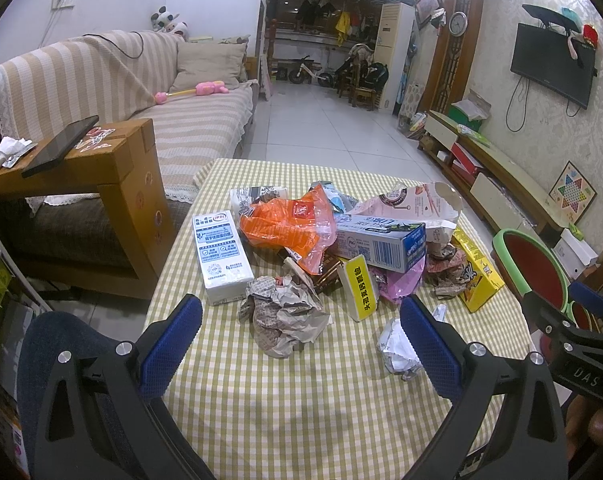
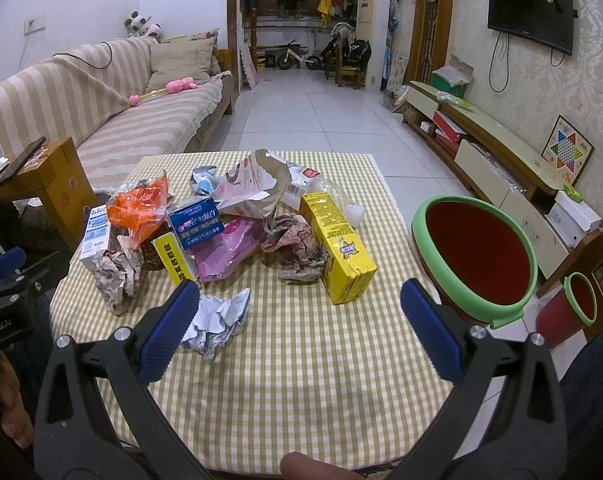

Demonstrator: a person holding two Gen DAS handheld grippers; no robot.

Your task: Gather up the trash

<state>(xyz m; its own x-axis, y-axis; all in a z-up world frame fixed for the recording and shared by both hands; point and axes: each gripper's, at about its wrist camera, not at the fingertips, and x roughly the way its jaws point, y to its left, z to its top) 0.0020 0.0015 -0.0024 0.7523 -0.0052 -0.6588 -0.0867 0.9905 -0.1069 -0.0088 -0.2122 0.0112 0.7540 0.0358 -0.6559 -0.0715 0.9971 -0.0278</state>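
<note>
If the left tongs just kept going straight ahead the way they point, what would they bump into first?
Probably the crumpled brown paper wad, lying on the checked tablecloth just ahead between the open fingers of the left tongs. The white and yellow box stands just behind it. Depth is hard to judge through the fisheye.

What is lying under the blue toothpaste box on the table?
The blue toothpaste box rests on a pink plastic bag and a small yellow-labelled box. Anything deeper is covered.

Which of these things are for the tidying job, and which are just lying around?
For the job: crumpled white paper, yellow box, orange wrapper, toothpaste box, red bin.

Just lying around: phone, pink toy, TV.
</note>
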